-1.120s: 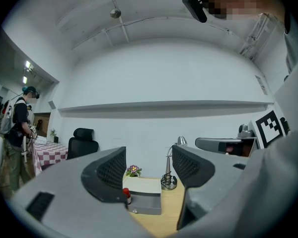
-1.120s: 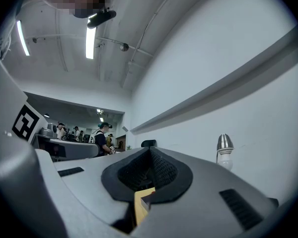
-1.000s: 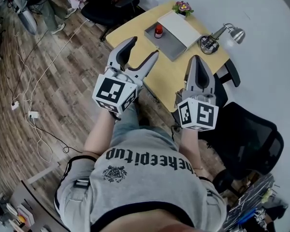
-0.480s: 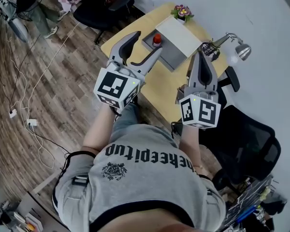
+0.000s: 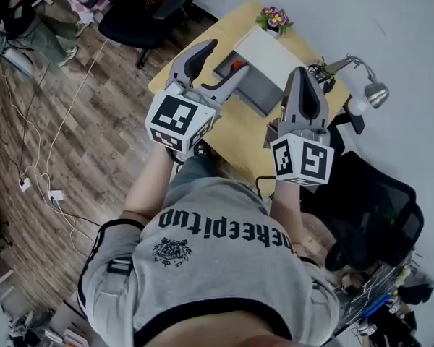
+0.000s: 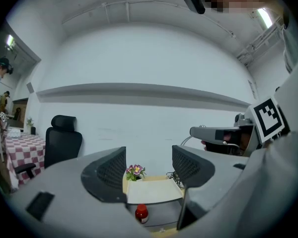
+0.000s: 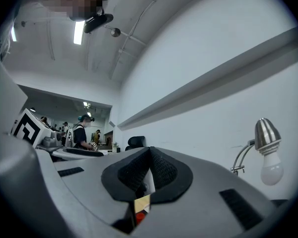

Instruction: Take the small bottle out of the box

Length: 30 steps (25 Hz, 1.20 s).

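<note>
A small bottle (image 5: 236,66) with a red cap stands inside a grey box (image 5: 259,90) on the yellow table (image 5: 239,132); the box's white lid (image 5: 269,51) stands open behind it. My left gripper (image 5: 223,59) is open and empty, held in the air short of the box. In the left gripper view the bottle (image 6: 141,213) shows low between the spread jaws of the left gripper (image 6: 149,170), ahead of the lid (image 6: 154,191). My right gripper (image 5: 301,72) is shut on nothing, beside the box's right end. In the right gripper view the right gripper (image 7: 149,172) hides most of the table.
A pot of flowers (image 5: 273,18) stands behind the box. A desk lamp (image 5: 367,92) stands at the table's right end over some cables (image 5: 322,74). Black office chairs (image 5: 376,208) stand at the right and far left (image 5: 134,16). Cords (image 5: 40,165) lie on the wood floor.
Both grippers have come closer to the table and box. The left stays open, the right stays shut. The bottle has not moved.
</note>
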### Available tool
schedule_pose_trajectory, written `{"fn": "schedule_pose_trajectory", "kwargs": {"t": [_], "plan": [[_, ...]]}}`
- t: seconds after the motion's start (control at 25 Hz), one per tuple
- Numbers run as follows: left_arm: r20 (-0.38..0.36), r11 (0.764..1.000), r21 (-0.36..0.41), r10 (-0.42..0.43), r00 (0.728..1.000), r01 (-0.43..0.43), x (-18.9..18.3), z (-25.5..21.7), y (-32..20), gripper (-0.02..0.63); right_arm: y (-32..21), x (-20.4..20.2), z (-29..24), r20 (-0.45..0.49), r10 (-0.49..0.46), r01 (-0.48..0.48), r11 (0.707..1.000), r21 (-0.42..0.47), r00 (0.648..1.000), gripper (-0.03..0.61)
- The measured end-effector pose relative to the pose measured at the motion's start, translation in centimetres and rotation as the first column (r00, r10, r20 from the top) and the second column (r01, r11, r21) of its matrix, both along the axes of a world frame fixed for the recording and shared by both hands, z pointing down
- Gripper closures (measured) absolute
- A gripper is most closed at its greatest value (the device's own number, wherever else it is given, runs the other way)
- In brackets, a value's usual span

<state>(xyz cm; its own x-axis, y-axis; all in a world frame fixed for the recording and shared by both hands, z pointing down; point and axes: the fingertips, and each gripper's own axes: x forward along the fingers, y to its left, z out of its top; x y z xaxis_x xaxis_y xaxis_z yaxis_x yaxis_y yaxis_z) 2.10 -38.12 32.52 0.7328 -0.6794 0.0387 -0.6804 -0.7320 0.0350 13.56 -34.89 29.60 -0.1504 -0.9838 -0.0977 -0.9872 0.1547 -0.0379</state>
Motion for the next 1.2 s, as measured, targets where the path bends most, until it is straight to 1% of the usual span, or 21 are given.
{"fn": "schedule_pose_trajectory", "kwargs": {"t": [0.16, 0.28, 0.4, 0.52, 0.68, 0.88, 0.96, 1.08, 1.2], "plan": [[0.053, 0.997, -0.058, 0.059, 0.997, -0.056, 1.0, 2.9, -2.5, 0.341, -2.0, 0.0, 1.2, 0.008, 0.029, -0.028, 0.999, -0.038, 1.000, 0.577], [0.093, 0.989, -0.115, 0.107, 0.990, -0.096, 1.6, 5.6, -3.9, 0.341, -3.3, 0.0, 2.0, 0.010, 0.048, -0.048, 0.997, -0.061, 0.999, 0.577], [0.141, 0.976, -0.161, 0.167, 0.976, -0.144, 2.5, 8.4, -4.9, 0.341, -4.3, 0.1, 2.8, 0.010, 0.069, -0.068, 0.994, -0.082, 0.998, 0.577], [0.192, 0.960, -0.206, 0.229, 0.954, -0.188, 3.4, 11.1, -5.5, 0.340, -5.0, 0.3, 3.6, 0.008, 0.093, -0.092, 0.990, -0.104, 0.996, 0.577], [0.257, 0.930, -0.285, 0.307, 0.917, -0.231, 4.2, 15.2, -6.2, 0.341, -5.5, 0.9, 4.8, -0.005, 0.132, -0.131, 0.982, -0.138, 0.991, 0.577], [0.338, 0.897, -0.365, 0.376, 0.863, -0.248, 4.9, 19.9, -7.0, 0.341, -5.8, 2.0, 6.2, -0.012, 0.175, -0.175, 0.970, -0.171, 0.984, 0.577], [0.358, 0.884, -0.389, 0.403, 0.842, -0.258, 5.0, 21.6, -7.1, 0.341, -5.9, 2.3, 6.5, -0.009, 0.192, -0.190, 0.965, -0.180, 0.981, 0.577], [0.396, 0.865, -0.422, 0.446, 0.803, -0.272, 5.3, 23.9, -7.3, 0.341, -5.9, 2.7, 6.9, -0.017, 0.222, -0.221, 0.955, -0.198, 0.975, 0.577], [0.424, 0.851, -0.445, 0.474, 0.772, -0.278, 5.7, 25.3, -7.5, 0.341, -5.8, 3.0, 7.3, -0.028, 0.241, -0.242, 0.948, -0.209, 0.970, 0.577]]}}
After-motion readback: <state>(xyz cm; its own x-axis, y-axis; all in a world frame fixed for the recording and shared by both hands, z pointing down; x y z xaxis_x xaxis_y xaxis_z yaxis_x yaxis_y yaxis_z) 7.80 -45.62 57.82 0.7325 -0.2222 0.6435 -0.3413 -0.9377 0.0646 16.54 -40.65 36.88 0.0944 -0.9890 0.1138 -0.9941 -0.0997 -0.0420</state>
